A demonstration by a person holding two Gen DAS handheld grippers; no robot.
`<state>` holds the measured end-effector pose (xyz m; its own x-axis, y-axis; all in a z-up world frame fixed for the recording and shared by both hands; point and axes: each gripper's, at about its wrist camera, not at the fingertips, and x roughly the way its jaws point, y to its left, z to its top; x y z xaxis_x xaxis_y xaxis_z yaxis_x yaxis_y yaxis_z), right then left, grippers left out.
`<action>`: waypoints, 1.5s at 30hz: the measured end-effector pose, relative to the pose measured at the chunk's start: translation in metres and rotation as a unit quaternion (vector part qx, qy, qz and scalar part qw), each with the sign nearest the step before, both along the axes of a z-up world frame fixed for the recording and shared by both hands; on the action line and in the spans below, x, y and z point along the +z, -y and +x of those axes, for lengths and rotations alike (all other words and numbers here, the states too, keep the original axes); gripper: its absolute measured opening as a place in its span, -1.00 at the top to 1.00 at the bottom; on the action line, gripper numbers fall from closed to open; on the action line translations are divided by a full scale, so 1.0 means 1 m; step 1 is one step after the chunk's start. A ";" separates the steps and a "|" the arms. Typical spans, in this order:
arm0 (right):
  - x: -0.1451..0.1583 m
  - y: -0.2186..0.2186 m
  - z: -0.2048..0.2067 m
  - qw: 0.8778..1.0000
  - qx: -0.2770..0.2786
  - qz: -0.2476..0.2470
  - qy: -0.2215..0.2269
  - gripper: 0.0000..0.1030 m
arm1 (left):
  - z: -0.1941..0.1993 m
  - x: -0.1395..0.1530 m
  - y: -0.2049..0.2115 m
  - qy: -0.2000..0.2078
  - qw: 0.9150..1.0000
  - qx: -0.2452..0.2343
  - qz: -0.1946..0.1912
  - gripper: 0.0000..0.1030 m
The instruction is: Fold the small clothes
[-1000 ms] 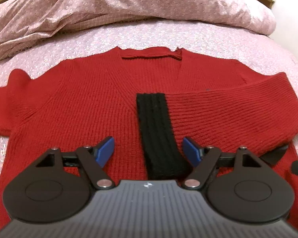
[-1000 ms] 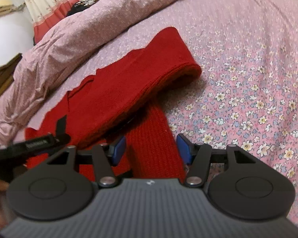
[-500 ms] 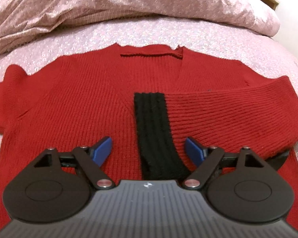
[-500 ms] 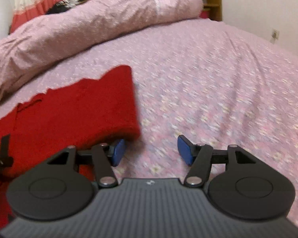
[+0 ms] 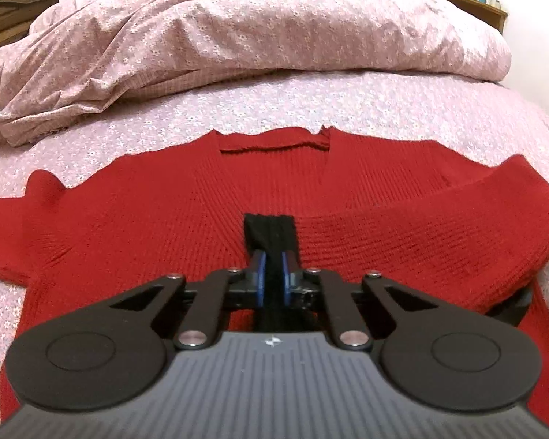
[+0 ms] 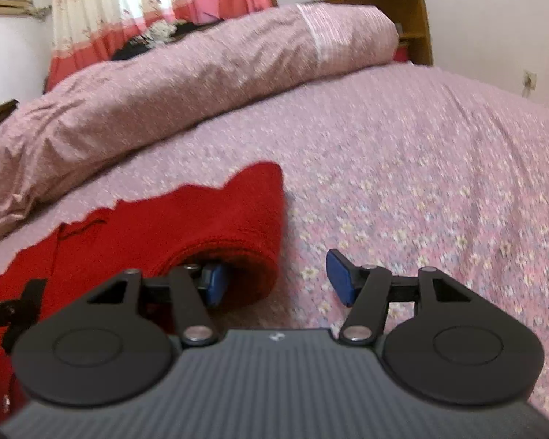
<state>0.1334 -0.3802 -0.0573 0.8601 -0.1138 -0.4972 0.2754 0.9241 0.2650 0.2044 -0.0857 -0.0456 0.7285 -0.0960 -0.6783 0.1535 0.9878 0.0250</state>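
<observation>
Because the red sweater lies spread mid-bed, the left hand-held gripper has just pinched shut on its black placket to lift for folding; the right hand-held gripper gapes around the sleeve fold.

No readable text or labels.

red sweaters: one lying flat on the bed
black bands on sweater front: one
sleeves showing: two, right one lying folded across the front
rolled quilts: one sitting along far side
beds: one
curtains: one hanging
wooden shelves: one
</observation>
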 end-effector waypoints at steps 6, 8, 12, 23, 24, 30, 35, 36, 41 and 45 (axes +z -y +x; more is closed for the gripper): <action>0.012 -0.007 0.001 0.999 0.013 -0.028 0.022 -0.11 | 0.000 0.026 -0.006 0.041 0.999 0.004 0.008 0.89; 0.016 -0.007 0.002 0.999 0.016 -0.030 0.024 -0.10 | 0.001 0.041 -0.012 0.060 0.998 0.009 0.007 0.89; 0.023 -0.012 0.005 0.999 0.019 -0.037 0.028 -0.10 | 0.008 0.061 -0.028 0.041 0.999 -0.003 -0.010 0.89; 0.025 -0.020 -0.004 0.999 0.023 -0.023 0.017 -0.10 | -0.012 0.021 -0.051 -0.104 0.986 -0.018 -0.126 0.69; 0.025 -0.020 -0.005 0.999 0.023 -0.020 0.017 -0.10 | -0.015 0.015 -0.054 -0.120 0.981 -0.015 -0.150 0.44; 0.020 -0.020 -0.009 1.000 0.021 -0.005 0.016 -0.10 | -0.030 -0.003 -0.050 -0.129 0.972 -0.005 -0.198 -0.58; 0.017 -0.019 -0.009 1.000 0.018 0.006 0.016 -0.10 | -0.031 -0.010 -0.040 -0.136 0.967 0.015 -0.213 -0.58; 0.017 -0.018 -0.009 1.000 0.017 0.008 0.016 -0.10 | -0.032 -0.012 -0.038 -0.132 0.966 0.021 -0.222 -0.58; 0.012 -0.017 -0.010 1.000 0.014 0.018 0.015 -0.10 | -0.031 -0.021 -0.026 -0.088 0.969 0.041 -0.225 -0.58; 0.011 -0.018 -0.010 1.000 0.015 0.023 0.015 -0.10 | -0.031 -0.028 -0.008 -0.030 0.983 0.045 -0.176 -0.55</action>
<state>0.1236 -0.3625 -0.0467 0.8772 -0.0656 -0.4757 0.2392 0.9187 0.3144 0.1735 -0.0776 -0.0731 0.7042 -0.2698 -0.6568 0.0565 0.9434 -0.3269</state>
